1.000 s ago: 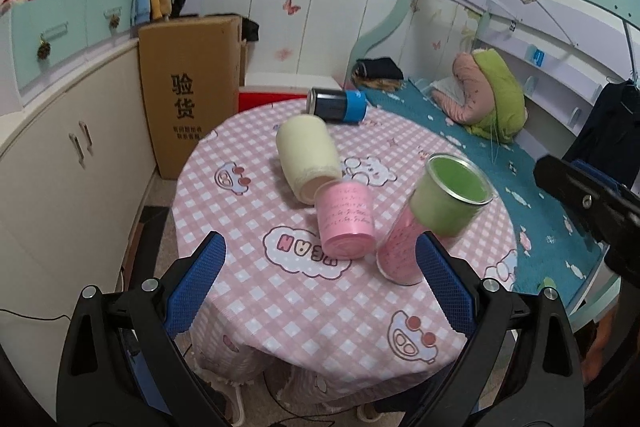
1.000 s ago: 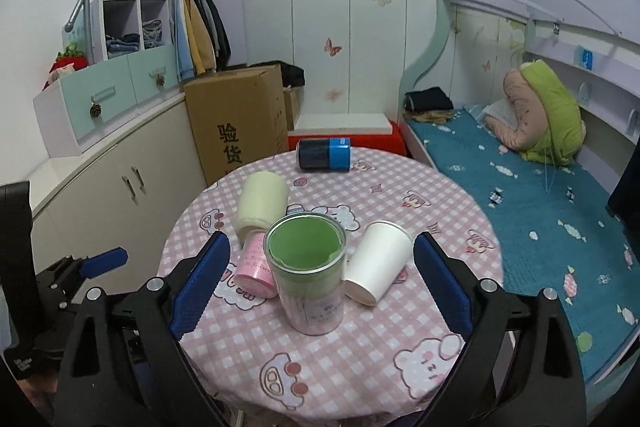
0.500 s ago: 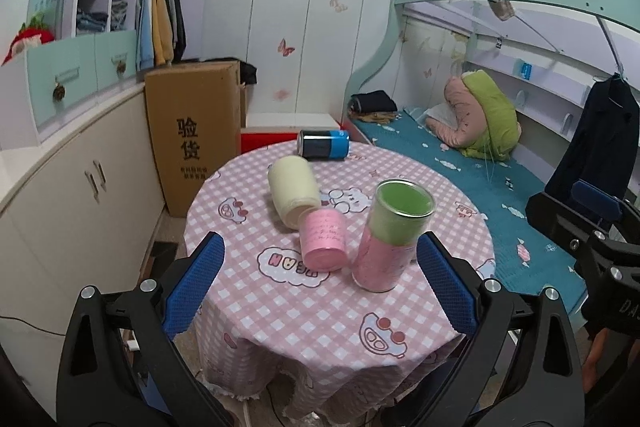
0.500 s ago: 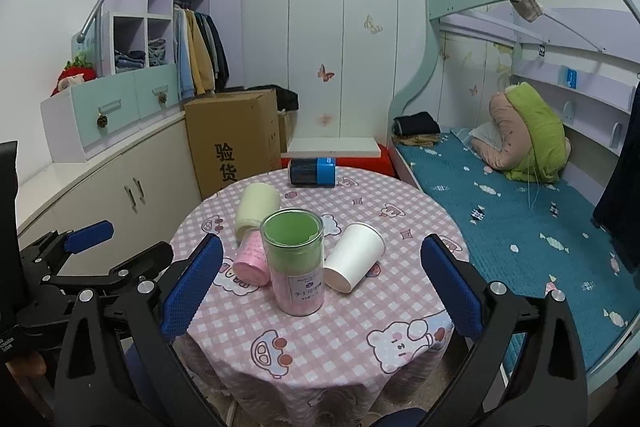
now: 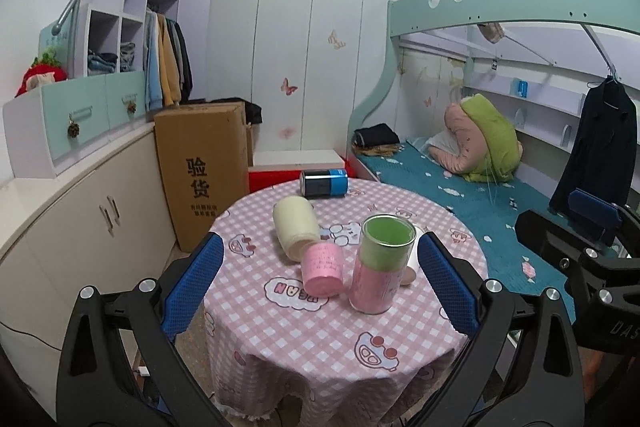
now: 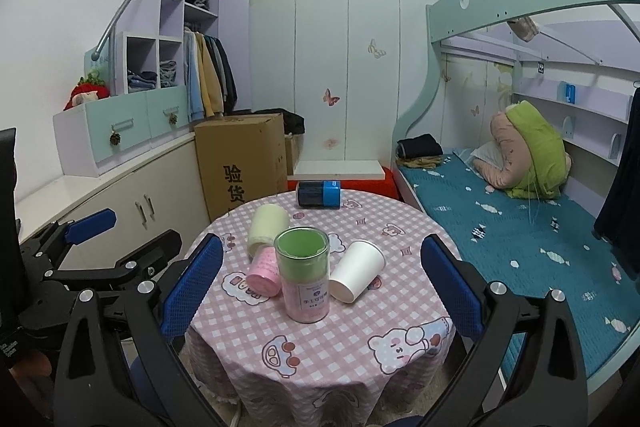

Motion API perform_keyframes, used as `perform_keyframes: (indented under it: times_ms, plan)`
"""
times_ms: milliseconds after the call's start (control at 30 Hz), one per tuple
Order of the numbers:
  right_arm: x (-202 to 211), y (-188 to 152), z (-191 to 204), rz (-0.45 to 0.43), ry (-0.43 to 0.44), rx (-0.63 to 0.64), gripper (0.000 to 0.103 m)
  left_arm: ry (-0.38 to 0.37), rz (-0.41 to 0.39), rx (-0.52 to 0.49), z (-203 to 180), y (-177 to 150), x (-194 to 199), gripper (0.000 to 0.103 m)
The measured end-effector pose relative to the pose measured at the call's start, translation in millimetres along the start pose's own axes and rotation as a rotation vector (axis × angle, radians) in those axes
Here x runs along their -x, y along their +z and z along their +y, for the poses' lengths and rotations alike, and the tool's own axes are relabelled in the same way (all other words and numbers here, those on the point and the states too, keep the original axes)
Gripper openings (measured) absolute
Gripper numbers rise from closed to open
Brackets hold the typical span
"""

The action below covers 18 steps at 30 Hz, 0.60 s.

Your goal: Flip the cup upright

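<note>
A clear cup with green and pink inside (image 5: 380,263) (image 6: 304,277) stands upright on the round table (image 5: 320,339) (image 6: 360,331). A white paper cup (image 6: 357,271) lies on its side beside it, mostly hidden in the left wrist view. A pink cup (image 5: 323,269) (image 6: 264,273), a cream cup (image 5: 296,233) (image 6: 267,229) and a dark cup with a blue end (image 5: 324,183) (image 6: 319,193) also lie on their sides. My left gripper (image 5: 318,291) and right gripper (image 6: 320,287) are both open and empty, held back from the table.
A brown cardboard box (image 5: 200,171) stands behind the table on the left, by white cabinets (image 5: 80,219). A bunk bed with a teal mattress (image 6: 500,223) runs along the right. A red and white box (image 5: 296,167) sits behind the table.
Both grippers have drawn back and risen from the table, so the table and cups look smaller and farther. The cups have not moved.
</note>
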State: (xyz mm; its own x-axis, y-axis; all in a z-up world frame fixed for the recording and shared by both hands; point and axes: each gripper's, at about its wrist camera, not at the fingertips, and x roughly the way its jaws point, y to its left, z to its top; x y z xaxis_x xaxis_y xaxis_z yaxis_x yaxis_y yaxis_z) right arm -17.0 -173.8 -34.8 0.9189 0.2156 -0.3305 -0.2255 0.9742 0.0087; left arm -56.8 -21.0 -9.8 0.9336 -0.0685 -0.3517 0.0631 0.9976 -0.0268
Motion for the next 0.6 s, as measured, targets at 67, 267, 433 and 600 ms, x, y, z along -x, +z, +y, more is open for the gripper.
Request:
perform_keyframes:
  times_ms: [67, 267, 433, 600]
  plan:
    - [1.7, -0.6, -1.0, -0.005, 0.001, -0.003, 0.096, 0.006, -0.01, -0.002, -0.2, 0.2, 1.6, 0.098]
    - [6.5, -0.2, -1.8, -0.021, 0.006, -0.009, 0.096, 0.024, -0.028, -0.01, -2.2, 0.5, 5.9, 0.098]
    - [9.6, -0.7, -1.0, -0.034, 0.01, -0.011, 0.096, 0.04, -0.043, -0.018, -3.9, 1.1, 8.4, 0.098]
    - [10.6, 0.5, -1.1, -0.039, 0.011, -0.013, 0.096, 0.04, -0.047, -0.018, -4.6, 1.3, 8.8, 0.098]
